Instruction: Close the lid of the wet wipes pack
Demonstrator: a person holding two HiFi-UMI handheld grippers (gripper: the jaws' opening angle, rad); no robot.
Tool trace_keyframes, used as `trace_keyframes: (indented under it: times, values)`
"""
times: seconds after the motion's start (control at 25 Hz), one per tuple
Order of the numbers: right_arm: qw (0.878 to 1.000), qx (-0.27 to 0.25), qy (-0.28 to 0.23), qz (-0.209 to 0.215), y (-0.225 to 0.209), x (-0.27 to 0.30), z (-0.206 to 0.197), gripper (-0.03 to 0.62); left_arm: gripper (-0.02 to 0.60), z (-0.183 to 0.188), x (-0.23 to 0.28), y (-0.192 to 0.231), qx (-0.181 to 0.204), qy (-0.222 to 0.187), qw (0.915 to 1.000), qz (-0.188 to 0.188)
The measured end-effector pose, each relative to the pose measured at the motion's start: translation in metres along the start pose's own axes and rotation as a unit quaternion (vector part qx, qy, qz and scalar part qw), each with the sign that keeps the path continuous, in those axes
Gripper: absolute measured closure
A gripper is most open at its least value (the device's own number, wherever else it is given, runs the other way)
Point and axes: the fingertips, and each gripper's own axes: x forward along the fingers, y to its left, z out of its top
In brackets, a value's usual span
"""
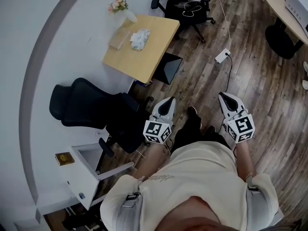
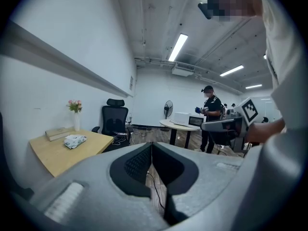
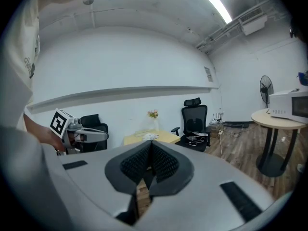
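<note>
wipes pack (image 1: 140, 38) on the desk (image 1: 154, 57) looks soft and light, best steadied by an edge, well apart from left gripper (image 1: 166, 103) and right gripper (image 1: 226, 99), both pinched together, empty.

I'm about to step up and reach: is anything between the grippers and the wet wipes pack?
Nothing visible blocks it. The wet wipes pack lies on the wooden table, bare wood on its near side. A black office chair stands left of the left gripper, off the straight line; open floor lies ahead of the right gripper.
</note>
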Motion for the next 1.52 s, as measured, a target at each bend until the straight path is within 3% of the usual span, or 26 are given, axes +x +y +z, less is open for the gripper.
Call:
trace_keyframes:
  times: [0.32, 0.64, 1.12, 1.52]
  values:
    - [0.999, 0.007, 0.039, 0.001, -0.018, 0.041, -0.009, 0.591, 0.563, -0.005, 0.039, 0.032, -0.028, 0.011, 0.9995, -0.008]
    - [0.998, -0.013, 0.053, -0.012, -0.048, 0.092, 0.008, 0.591, 0.563, 0.02, 0.107, 0.06, -0.019, -0.026, 0.9984, -0.048]
    - [0.996, -0.081, 0.031, 0.0, -0.054, 0.223, 0.108, 0.591, 0.563, 0.056, 0.16, 0.192, -0.049, -0.063, 0.9966, -0.022]
    - [0.995, -0.073, 0.068, -0.016, -0.063, 0.276, 0.114, 0.591, 0.563, 0.042, 0.18, 0.269, -0.076, -0.052, 0.9957, -0.004]
